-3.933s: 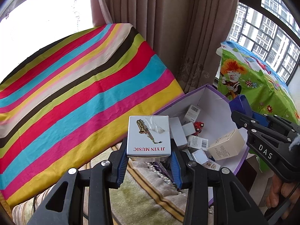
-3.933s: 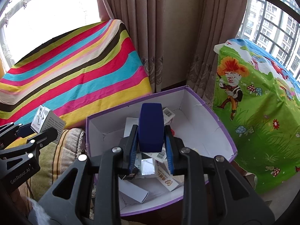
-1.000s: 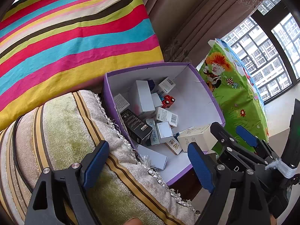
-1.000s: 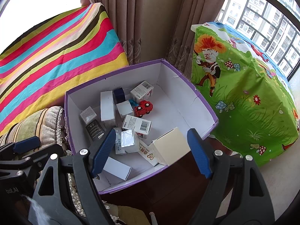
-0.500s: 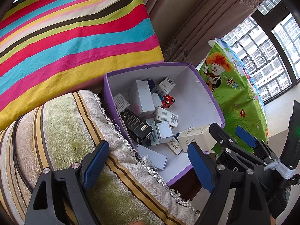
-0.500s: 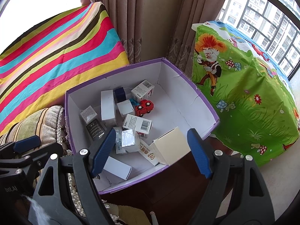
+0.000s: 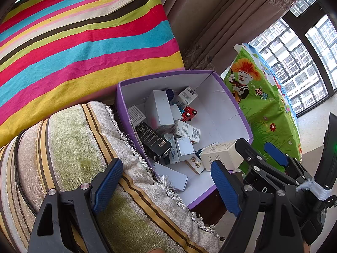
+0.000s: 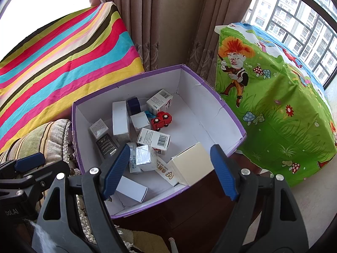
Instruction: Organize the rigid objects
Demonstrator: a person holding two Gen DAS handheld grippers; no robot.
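Above purple box [image 8: 223,107] rim, both grippers' fingers wide apart, empty

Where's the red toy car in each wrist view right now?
Left wrist: red toy car sits just above picture centre, inside the purple box.
Right wrist: red toy car sits at picture centre, mid-box.
Shared landmark: the barcoded white carton just below it.

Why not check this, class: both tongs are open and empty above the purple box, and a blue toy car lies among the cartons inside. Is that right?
One error: the toy car is red, as the right wrist view shows. Both tongs, left and right, are open and empty above the purple box.
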